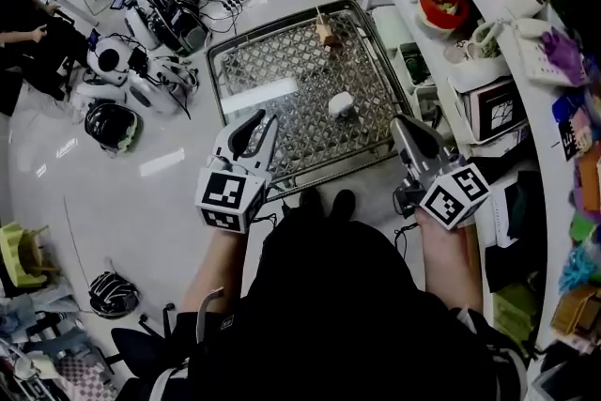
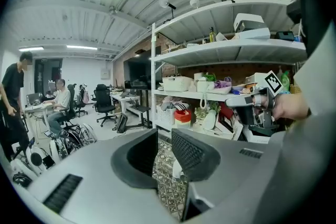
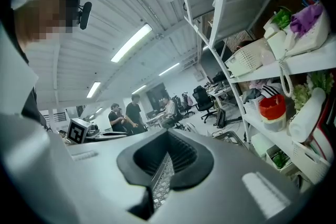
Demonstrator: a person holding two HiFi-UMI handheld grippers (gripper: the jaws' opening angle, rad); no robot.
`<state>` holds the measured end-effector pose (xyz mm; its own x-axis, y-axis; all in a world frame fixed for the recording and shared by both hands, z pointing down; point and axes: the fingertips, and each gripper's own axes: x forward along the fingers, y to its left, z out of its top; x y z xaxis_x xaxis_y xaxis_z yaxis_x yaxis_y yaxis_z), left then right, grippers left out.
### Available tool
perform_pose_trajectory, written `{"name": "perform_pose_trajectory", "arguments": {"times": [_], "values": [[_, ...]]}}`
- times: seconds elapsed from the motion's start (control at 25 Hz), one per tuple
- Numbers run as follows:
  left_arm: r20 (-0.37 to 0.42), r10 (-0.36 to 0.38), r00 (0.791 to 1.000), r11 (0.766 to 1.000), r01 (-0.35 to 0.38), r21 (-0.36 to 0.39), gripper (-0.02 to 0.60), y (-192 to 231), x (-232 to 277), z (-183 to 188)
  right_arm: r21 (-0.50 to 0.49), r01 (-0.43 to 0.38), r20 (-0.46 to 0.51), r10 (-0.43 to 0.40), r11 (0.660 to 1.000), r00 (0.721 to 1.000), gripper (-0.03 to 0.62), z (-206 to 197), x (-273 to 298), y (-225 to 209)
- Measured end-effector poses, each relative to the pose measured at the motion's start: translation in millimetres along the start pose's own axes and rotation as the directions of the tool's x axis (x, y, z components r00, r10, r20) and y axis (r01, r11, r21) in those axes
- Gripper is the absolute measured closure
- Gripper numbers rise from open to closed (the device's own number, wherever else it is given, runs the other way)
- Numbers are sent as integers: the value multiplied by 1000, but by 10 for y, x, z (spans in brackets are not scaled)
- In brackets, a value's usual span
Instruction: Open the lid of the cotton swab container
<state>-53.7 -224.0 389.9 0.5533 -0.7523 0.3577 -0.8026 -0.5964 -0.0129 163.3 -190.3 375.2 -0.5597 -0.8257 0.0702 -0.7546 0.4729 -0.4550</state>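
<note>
The cotton swab container [image 1: 341,104] is a small round white tub with its lid on, standing on the patterned glass top of a low metal-framed table [image 1: 282,61]. My left gripper [image 1: 258,121] hovers over the table's near left edge, left of the tub, jaws shut and empty. My right gripper [image 1: 404,125] is at the table's near right corner, also shut and empty. In the left gripper view the jaws [image 2: 164,136] point over the tabletop, with a white shape [image 2: 177,168] just beyond them. The right gripper view looks along shut jaws [image 3: 167,150] across the table.
A small wooden object [image 1: 328,34] stands at the table's far side. White shelving [image 1: 451,42] packed with baskets and a red bowl [image 1: 443,3] runs along the right. Helmets and gear [image 1: 113,122] and cables lie on the floor to the left. People sit at desks further off.
</note>
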Motion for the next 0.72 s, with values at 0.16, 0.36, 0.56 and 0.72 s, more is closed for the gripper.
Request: {"name": "perform_pose_trajectory", "arguments": {"times": [0.16,0.36,0.56,0.72], "values": [[-3,-18,1000,1000,18,-20,502,131,55,-98,12,9,-13,-9,1000,1000,585,-59,161,36],[-5,-82,997,997,82,-14,502,176,125,-187,15,53,-16,-52,999,998,585,-152,277,89],[-19,-127,992,992,126,-16,502,201,194,-326,23,89,-34,-89,996,995,585,-293,312,78],[-44,-158,986,987,157,-31,486,142,291,-485,41,110,-59,-107,993,992,585,-425,297,24]]}}
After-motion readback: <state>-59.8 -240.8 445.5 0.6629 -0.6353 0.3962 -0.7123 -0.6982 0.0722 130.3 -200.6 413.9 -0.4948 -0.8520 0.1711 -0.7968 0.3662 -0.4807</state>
